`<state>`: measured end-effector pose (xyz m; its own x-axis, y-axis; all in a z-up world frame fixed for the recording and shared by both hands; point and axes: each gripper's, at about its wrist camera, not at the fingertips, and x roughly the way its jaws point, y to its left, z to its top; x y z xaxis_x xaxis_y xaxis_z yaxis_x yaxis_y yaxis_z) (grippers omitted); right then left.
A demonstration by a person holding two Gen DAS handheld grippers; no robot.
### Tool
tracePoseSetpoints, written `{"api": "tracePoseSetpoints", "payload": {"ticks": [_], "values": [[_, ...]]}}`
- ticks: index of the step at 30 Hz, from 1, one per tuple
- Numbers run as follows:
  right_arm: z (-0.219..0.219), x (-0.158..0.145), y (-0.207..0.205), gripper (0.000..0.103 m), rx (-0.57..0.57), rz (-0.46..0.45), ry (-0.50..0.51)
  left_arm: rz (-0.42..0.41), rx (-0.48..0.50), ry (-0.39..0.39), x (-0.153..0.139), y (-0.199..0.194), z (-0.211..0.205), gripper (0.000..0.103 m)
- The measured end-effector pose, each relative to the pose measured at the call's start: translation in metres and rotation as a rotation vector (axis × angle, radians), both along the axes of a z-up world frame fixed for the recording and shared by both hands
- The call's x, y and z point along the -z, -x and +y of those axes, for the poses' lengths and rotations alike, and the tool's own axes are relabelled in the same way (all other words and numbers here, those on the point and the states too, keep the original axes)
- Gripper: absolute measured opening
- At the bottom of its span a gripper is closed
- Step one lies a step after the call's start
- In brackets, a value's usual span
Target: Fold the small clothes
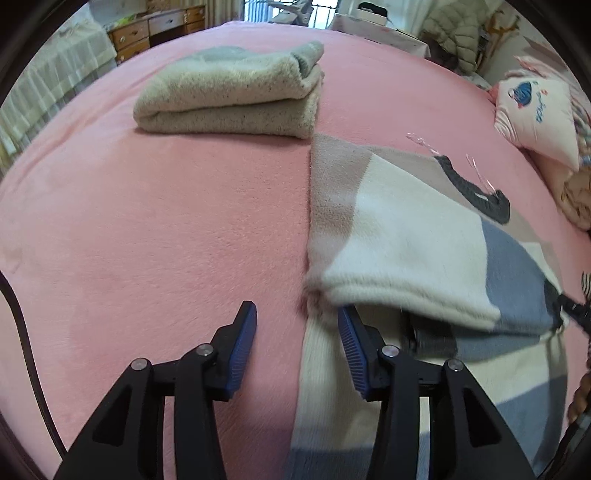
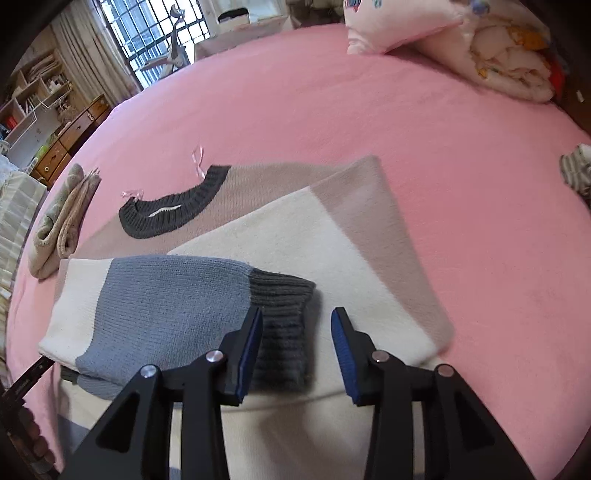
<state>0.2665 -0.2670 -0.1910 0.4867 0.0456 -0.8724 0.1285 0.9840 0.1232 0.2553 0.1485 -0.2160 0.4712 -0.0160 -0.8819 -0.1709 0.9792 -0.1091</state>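
A colour-block knit sweater point(image 1: 399, 221) in taupe, cream and blue, with a dark grey collar point(image 2: 173, 214), lies on the pink bed point(image 1: 147, 221). Both sleeves are folded across its body. My left gripper point(image 1: 297, 310) stands open over the sweater's left edge, with nothing pinched between its blue pads. My right gripper point(image 2: 297, 314) is open too. The dark grey cuff point(image 2: 284, 325) of the blue sleeve point(image 2: 166, 306) lies between its fingers, and the pads do not press on it.
A folded grey-beige garment point(image 1: 229, 96) lies on the bed beyond the sweater. A pink pillow point(image 2: 399, 22) and a rolled quilt point(image 2: 506, 59) sit at the head end. A striped cloth point(image 2: 576, 170) lies at the right edge. A wooden dresser point(image 1: 147, 29) stands past the bed.
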Motion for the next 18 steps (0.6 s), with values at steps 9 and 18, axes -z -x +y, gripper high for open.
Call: {"api": "tracePoseSetpoints", "payload": {"ticks": [9,18], "values": [[0.048,-0.037,0.006,0.029,-0.158,-0.129,0.104,-0.121,0.072,0.004,-0.050,-0.013,-0.018,0.045],[0.133,-0.008,-0.037,0.021,-0.282,-0.095,0.005,-0.104,0.156,0.125,-0.025,-0.090,-0.072,0.044]]}}
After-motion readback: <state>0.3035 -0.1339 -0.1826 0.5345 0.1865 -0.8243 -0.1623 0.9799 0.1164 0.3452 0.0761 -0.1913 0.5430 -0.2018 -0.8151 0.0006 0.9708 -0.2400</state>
